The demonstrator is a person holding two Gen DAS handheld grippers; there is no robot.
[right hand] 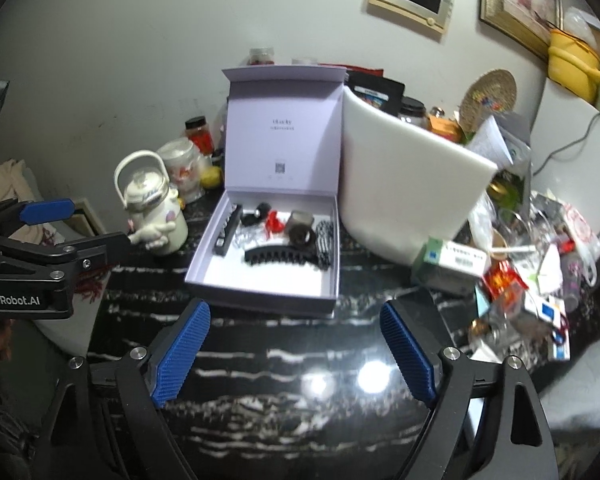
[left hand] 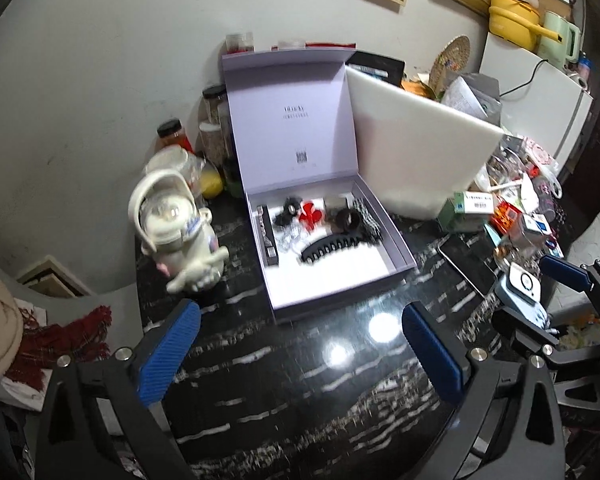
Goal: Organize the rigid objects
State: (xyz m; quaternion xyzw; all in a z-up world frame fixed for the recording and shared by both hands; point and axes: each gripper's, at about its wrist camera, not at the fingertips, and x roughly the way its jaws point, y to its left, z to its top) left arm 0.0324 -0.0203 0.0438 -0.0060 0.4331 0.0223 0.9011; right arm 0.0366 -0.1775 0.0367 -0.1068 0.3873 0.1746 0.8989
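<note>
The lilac box [left hand: 384,236] stands open on the black marble table [left hand: 300,380], its lid upright. Inside lie a long black claw clip [left hand: 334,247], a red clip [left hand: 311,213], a dark round piece [left hand: 348,221], a black-white chequered clip [left hand: 367,222] and a grey bar [left hand: 269,236] along the left wall. The left gripper [left hand: 300,356] and the right gripper [right hand: 296,356] hover before the box, both spread wide, with nothing between the fingers
</note>
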